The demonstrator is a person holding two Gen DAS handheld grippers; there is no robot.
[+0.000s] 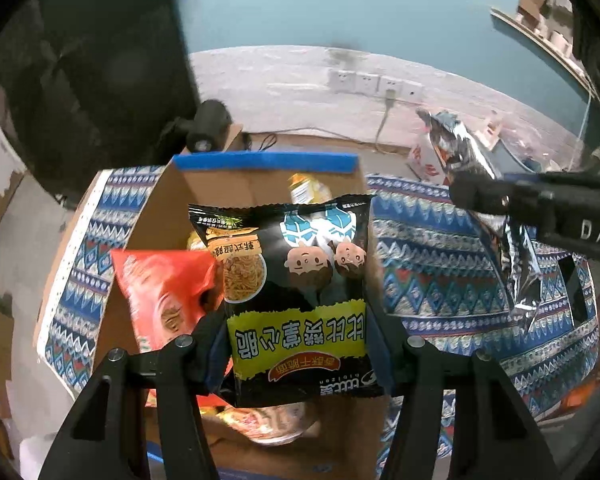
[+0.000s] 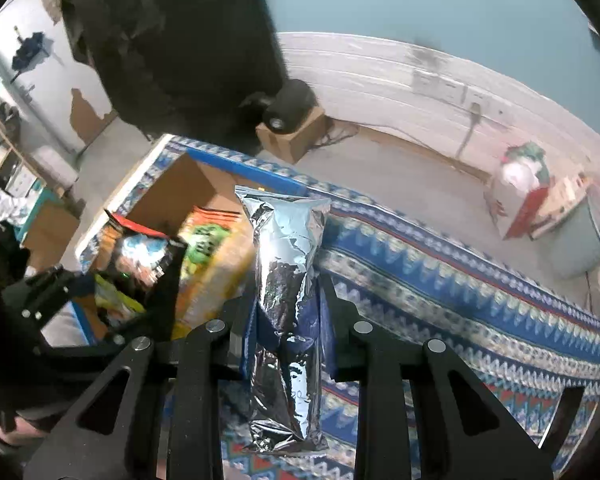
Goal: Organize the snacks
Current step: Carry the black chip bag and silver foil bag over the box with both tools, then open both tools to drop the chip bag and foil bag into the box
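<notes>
Fingers (image 1: 214, 344) of the left gripper (image 1: 296, 344) clamped on the sides of a black noodle packet (image 1: 296, 292), held over an open cardboard box (image 1: 204, 188) with a blue taped rim. Packet upside down to the camera (lettering inverted), long axis running away along the fingers, top seam toward the box's far wall. Just beside it on the left, an orange bag (image 1: 164, 296), tilted and partly inside the box; below, more snacks lying on the box floor. Fingers (image 2: 240, 332) of the right gripper (image 2: 286, 336) pinched narrow on a silver foil pouch (image 2: 288, 300), long and slim, long axis likewise running forward along the fingers, far end angled up near the box's blue edge. Pouch hanging above the patterned tablecloth (image 2: 460, 300), just right of the box. Same pouch seen at the right edge of the left camera's view.
</notes>
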